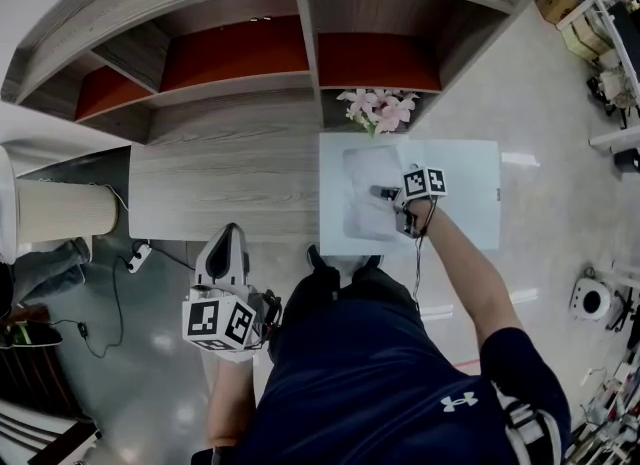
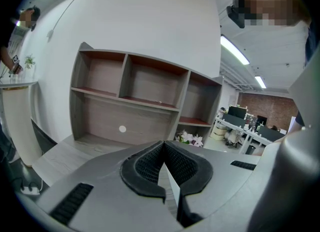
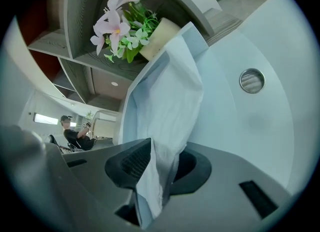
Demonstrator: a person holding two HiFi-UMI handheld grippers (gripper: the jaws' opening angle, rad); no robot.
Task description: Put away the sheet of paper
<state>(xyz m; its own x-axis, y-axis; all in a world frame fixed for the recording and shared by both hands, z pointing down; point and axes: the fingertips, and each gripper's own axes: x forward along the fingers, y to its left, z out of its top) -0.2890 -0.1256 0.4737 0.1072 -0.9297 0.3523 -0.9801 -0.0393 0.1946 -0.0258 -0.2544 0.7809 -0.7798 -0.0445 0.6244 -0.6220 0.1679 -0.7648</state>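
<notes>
The sheet of paper (image 1: 362, 191) lies crumpled on the white table (image 1: 465, 208). In the right gripper view the sheet (image 3: 170, 91) rises from between the jaws toward the table's far edge. My right gripper (image 1: 388, 194) (image 3: 159, 157) stands slightly open over the table; the paper hangs loosely in the gap between the pads, with dark space showing beside it. My left gripper (image 1: 228, 241) (image 2: 163, 144) is held low at the left, off the table, pointing at the shelf unit; its pads meet at the tips with nothing between them.
A wooden shelf unit (image 1: 240, 53) with open compartments stands behind a wooden desk (image 1: 220, 183). Pink artificial flowers (image 1: 378, 106) (image 3: 120, 21) sit at the white table's far edge. The table has a round metal grommet (image 3: 251, 80). A cream cylinder (image 1: 60, 210) stands at the left.
</notes>
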